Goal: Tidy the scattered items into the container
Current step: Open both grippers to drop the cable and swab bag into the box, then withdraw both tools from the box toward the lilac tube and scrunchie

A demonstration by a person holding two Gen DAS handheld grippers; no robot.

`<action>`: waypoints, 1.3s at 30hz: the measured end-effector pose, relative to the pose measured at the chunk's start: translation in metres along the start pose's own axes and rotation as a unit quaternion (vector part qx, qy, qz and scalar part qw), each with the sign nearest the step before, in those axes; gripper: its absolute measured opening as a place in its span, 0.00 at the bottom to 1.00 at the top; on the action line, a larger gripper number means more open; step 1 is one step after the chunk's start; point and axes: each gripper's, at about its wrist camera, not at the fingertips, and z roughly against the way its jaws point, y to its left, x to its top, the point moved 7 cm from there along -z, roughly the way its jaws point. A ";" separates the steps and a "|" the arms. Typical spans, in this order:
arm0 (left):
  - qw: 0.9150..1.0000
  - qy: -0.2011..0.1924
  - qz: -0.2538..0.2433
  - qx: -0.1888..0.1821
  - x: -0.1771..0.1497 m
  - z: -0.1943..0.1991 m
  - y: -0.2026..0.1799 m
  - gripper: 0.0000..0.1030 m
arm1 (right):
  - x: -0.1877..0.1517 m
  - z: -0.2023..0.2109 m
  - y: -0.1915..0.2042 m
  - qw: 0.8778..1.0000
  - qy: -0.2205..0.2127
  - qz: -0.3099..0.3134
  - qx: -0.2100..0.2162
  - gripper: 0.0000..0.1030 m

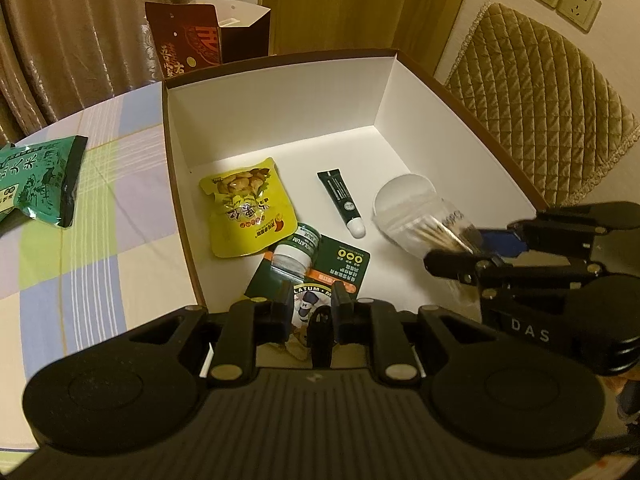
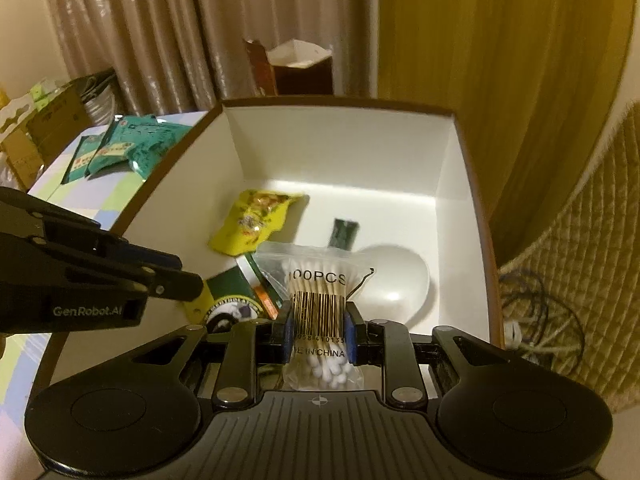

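Observation:
A brown box with white walls (image 1: 280, 92) (image 2: 340, 140) stands on the table. On its floor lie a yellow snack pouch (image 1: 244, 208) (image 2: 256, 220), a dark green tube (image 1: 342, 200) (image 2: 344, 232) and a white round dish (image 1: 404, 196) (image 2: 396, 280). My left gripper (image 1: 313, 304) (image 2: 188, 272) is shut on the near end of a green carded ointment jar pack (image 1: 320, 256) (image 2: 232, 288), just above the box floor. Over the box's right side, my right gripper (image 2: 319, 328) (image 1: 464, 246) pinches a clear bag of cotton swabs (image 2: 318, 280) (image 1: 436, 228) at its barcode.
Green rice packets (image 1: 36, 184) (image 2: 132, 148) lie on the checked tablecloth (image 1: 100, 240) left of the box. A brown paper bag (image 1: 192, 40) stands behind it. A quilted chair back (image 1: 540, 100) and cables (image 2: 540, 320) are at the right, a cardboard carton (image 2: 48, 124) far left.

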 end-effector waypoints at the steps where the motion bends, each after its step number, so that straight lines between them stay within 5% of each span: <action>1: 1.000 0.000 0.001 0.000 0.000 0.000 0.000 0.16 | 0.001 0.001 0.001 1.000 -0.004 0.005 -0.004 0.40; 2: 1.000 -0.001 0.002 0.000 0.000 0.001 0.001 0.17 | 0.002 0.002 0.001 1.000 -0.012 0.009 -0.009 0.64; 3: 1.000 -0.002 0.003 -0.001 -0.001 0.002 0.001 0.18 | 0.003 0.006 0.003 1.000 -0.023 0.013 -0.009 0.76; 9: 1.000 -0.005 0.009 -0.002 -0.002 0.008 0.006 0.21 | 0.001 0.016 0.005 0.999 -0.033 0.011 0.001 0.76; 15: 1.000 -0.020 0.001 -0.002 -0.002 0.021 0.003 0.44 | -0.008 0.030 0.010 1.000 -0.031 0.005 0.006 0.93; 17: 1.000 -0.024 -0.001 -0.004 -0.002 0.026 0.002 0.63 | -0.010 0.036 0.012 0.999 -0.032 0.001 0.008 0.97; 23: 0.998 -0.052 -0.008 -0.016 -0.005 0.053 -0.002 0.81 | -0.017 0.055 0.019 0.999 -0.043 -0.018 0.008 0.98; 39: 0.997 -0.081 0.012 -0.010 -0.046 0.122 0.010 0.85 | -0.040 0.097 0.048 0.997 -0.067 -0.044 -0.021 0.98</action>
